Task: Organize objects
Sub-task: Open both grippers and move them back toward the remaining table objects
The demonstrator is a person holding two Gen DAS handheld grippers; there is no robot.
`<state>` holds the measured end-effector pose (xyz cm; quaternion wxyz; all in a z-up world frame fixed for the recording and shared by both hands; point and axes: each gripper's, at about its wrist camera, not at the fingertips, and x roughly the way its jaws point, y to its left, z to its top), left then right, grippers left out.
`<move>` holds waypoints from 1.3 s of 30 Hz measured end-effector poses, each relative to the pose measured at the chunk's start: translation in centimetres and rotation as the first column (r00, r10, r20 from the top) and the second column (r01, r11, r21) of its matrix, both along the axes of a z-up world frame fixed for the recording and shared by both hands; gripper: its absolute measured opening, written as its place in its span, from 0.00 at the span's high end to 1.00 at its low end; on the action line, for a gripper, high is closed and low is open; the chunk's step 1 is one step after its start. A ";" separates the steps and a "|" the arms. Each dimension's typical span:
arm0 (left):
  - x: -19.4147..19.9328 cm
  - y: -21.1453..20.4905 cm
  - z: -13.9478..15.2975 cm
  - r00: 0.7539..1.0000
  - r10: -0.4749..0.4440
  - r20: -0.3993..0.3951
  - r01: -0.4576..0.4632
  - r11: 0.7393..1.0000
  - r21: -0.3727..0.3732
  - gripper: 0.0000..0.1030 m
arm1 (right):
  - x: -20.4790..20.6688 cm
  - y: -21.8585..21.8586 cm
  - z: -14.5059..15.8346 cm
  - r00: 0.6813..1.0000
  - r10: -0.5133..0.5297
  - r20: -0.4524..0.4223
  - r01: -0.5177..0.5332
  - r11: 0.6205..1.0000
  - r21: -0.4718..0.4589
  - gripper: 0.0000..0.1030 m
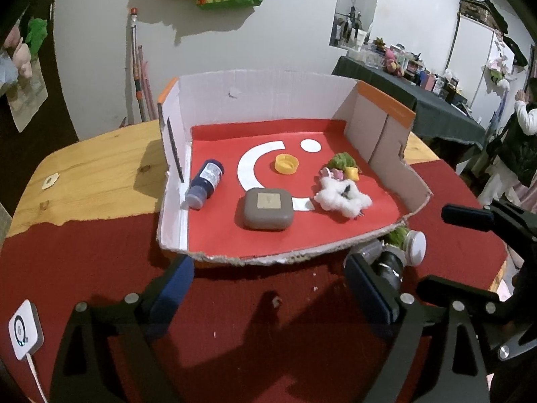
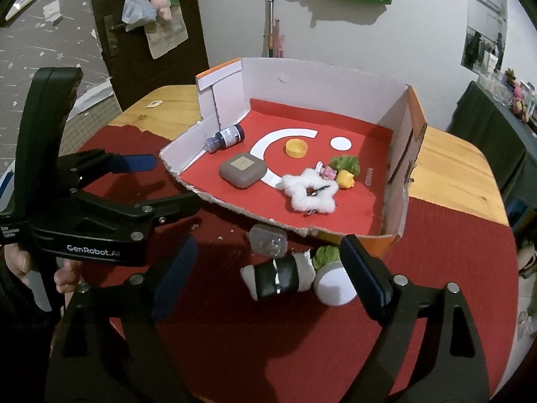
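A cardboard tray [image 1: 349, 250] [image 2: 231, 206] with a red floor holds a dark blue bottle [image 1: 205, 183] [image 2: 226, 137], a grey-brown case [image 1: 267, 208] [image 2: 243, 170], a yellow cap [image 1: 286, 163] [image 2: 296, 148], a white fluffy flower [image 1: 342, 196] [image 2: 310, 191] and a small green and yellow toy [image 1: 342, 163] [image 2: 345, 168]. In front of the tray on the red cloth lie a black-and-white roll [image 2: 280, 277], a small clear container [image 2: 266, 240] and a green plant in a white pot [image 2: 330, 275] [image 1: 411, 243]. My left gripper [image 1: 268, 285] is open and empty before the tray. My right gripper [image 2: 268, 278] is open around the roll and pot.
A wooden table [image 1: 94, 171] [image 2: 449, 171] lies under the red cloth [image 1: 100, 252] [image 2: 302, 352]. A white square device [image 1: 25, 332] with a cable sits at the front left. A dark-covered table with clutter [image 1: 419, 80] and a person [image 1: 523, 141] are at the right.
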<state>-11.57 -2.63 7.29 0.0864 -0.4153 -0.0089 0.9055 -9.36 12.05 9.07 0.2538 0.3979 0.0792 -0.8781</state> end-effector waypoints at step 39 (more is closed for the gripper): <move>4.1 1.2 -4.7 0.993 -0.007 0.118 0.003 0.999 0.038 0.02 | 5.0 1.5 -3.5 0.996 0.007 0.086 -0.006 1.000 -0.012 0.10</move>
